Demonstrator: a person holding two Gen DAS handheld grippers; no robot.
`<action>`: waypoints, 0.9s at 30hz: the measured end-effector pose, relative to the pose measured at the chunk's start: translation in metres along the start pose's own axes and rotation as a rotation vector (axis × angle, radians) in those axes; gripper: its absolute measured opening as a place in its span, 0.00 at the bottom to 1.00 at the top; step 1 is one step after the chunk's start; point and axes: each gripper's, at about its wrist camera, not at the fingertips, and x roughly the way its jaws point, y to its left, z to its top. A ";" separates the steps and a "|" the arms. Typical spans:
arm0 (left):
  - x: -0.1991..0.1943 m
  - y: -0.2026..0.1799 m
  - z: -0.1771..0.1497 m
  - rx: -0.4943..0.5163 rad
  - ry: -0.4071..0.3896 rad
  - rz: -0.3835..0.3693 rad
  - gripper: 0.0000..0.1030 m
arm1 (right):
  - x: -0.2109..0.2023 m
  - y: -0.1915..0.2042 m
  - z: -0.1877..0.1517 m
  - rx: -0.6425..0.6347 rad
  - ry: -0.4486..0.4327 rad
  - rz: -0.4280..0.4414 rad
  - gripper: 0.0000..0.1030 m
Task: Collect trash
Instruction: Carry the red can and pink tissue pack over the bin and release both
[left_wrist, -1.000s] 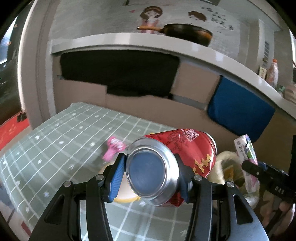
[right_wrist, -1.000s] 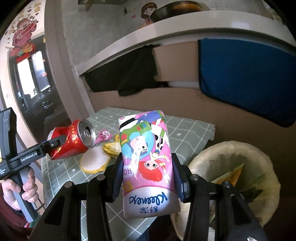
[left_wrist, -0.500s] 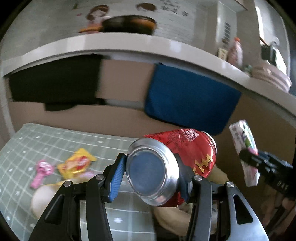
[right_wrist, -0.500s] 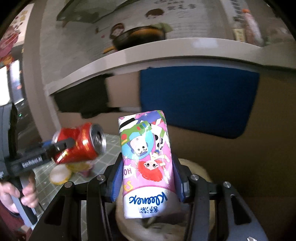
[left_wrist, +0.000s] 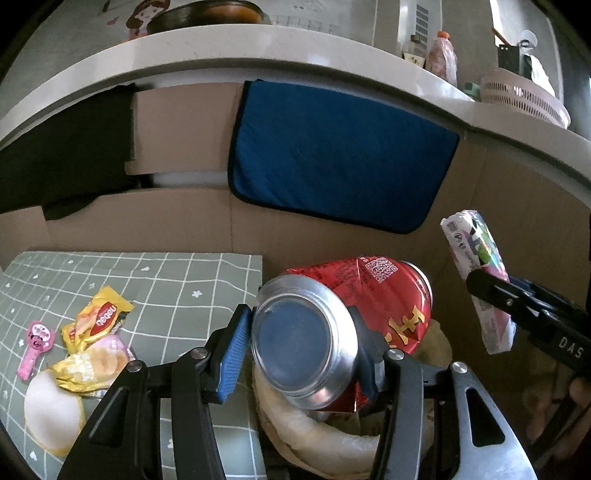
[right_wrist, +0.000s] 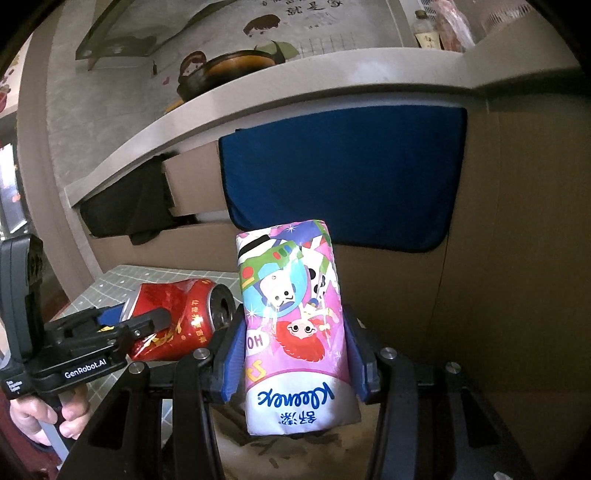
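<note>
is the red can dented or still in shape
Dented. The red can has a crumpled, creased side where the left tongs clamp it; its round base looks intact in the left wrist view.

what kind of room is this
Most likely a home kitchen: a pan sits on the white countertop, with a bottle and a pink basket further along it.

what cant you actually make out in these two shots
- Left wrist view: the inside of the trash bin is hidden by the red can and the left gripper.
- Right wrist view: the bin's contents are dark and covered by the tissue pack in the right gripper.
- Left wrist view: wrapper print too small.
</note>
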 end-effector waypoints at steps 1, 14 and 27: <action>0.002 0.001 0.000 -0.003 0.003 -0.001 0.50 | 0.002 -0.001 -0.001 0.000 0.003 0.001 0.43; 0.026 0.004 -0.003 -0.023 0.050 -0.032 0.50 | 0.028 -0.007 -0.014 0.014 0.059 0.000 0.43; 0.039 0.009 -0.001 -0.045 0.091 -0.111 0.55 | 0.041 -0.016 -0.018 0.063 0.061 0.012 0.50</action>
